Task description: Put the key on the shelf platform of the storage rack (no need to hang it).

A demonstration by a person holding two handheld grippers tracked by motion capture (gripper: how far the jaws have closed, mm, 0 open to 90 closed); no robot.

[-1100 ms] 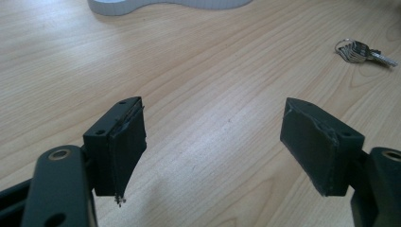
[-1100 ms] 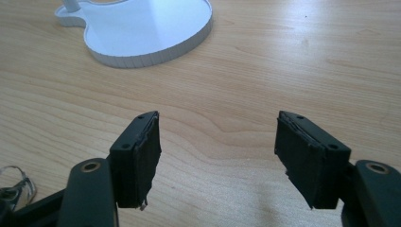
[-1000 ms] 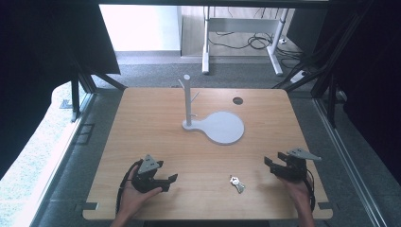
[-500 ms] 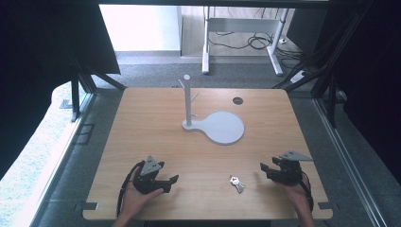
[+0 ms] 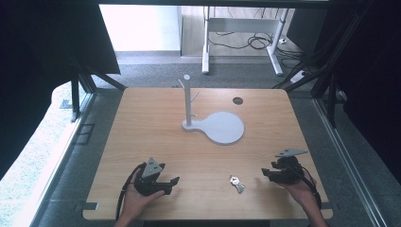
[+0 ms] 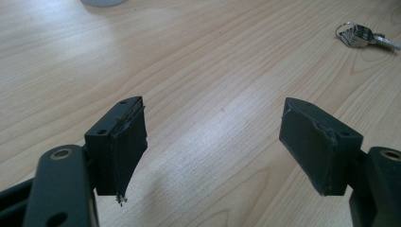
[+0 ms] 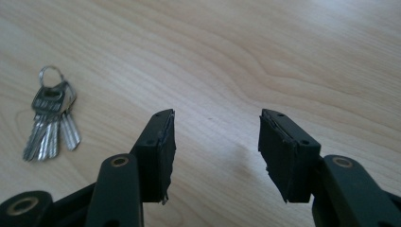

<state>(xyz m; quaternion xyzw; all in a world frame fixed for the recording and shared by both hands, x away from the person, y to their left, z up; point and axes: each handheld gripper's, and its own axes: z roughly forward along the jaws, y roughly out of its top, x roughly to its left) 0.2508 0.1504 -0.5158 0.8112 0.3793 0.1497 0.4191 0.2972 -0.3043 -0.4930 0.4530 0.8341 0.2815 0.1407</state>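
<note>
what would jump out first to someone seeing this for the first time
Probably the white stand, an upright peg post on a round flat base, alone at the middle of the wooden table. Next, the small bunch of keys lying flat near the front edge. It sits between the left gripper and the right gripper, nearer the right one; both are hand-held with jaws apart and nothing between them.

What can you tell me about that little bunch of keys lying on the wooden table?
The small bunch of silvery metal keys hangs on a thin round metal ring. Several flat keys fan out from the ring, one with a darker grey head. The bunch lies flat on the light wooden table, near its front edge, between the two hand-held tools and nearer the right one. Only the tabletop touches it; it lies apart from the white stand further back.
</note>
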